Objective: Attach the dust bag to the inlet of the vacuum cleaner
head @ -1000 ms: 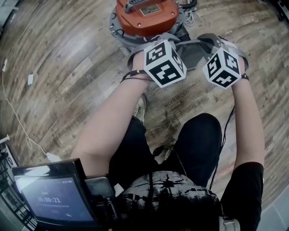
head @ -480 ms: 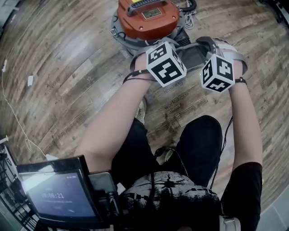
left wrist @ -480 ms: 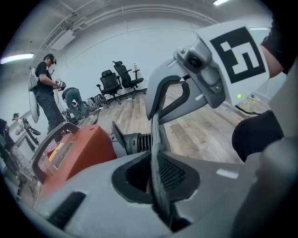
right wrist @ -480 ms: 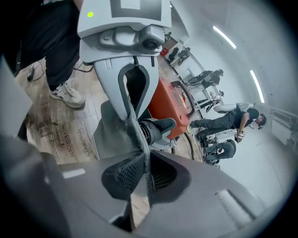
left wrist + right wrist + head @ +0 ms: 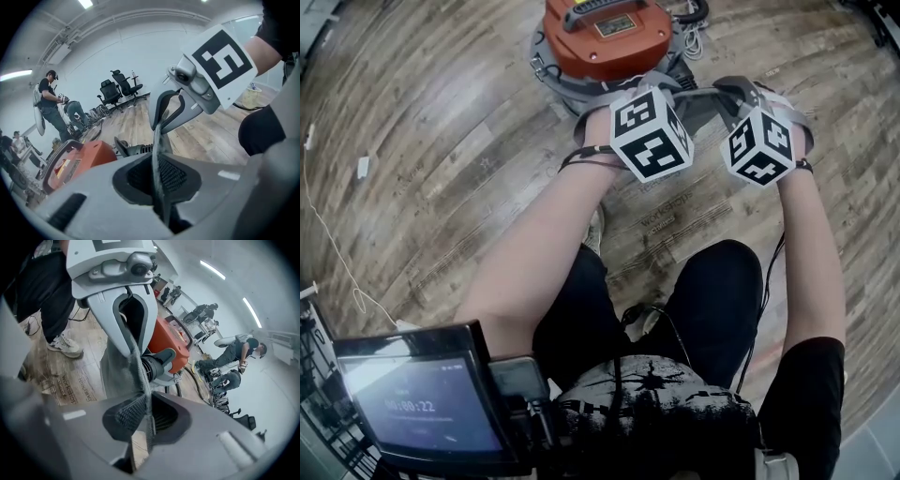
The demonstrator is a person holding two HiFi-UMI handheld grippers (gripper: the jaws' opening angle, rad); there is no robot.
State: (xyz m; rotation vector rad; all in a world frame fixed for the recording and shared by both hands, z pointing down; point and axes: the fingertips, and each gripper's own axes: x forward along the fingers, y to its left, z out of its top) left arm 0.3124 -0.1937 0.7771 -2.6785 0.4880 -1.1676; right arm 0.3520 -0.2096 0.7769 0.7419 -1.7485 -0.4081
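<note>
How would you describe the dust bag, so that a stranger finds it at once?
Find the round orange vacuum cleaner on the wooden floor. Just in front of it, a grey fabric dust bag is held between the left gripper and the right gripper. It is the only soft cloth there, pinched by both.

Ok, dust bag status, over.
Left tongs, right tongs shut on grey fabric dust bag. Bag beside black inlet of orange vacuum cleaner, not attached. No obstruction.

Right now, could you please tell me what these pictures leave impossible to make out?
Dust bag opening: head view, hidden under the marker cubes.
Vacuum cleaner inlet: head view, behind bag and cubes; right gripper view, partly behind bag fabric.
Vacuum's far side: head view, cut off by the upper edge.
</note>
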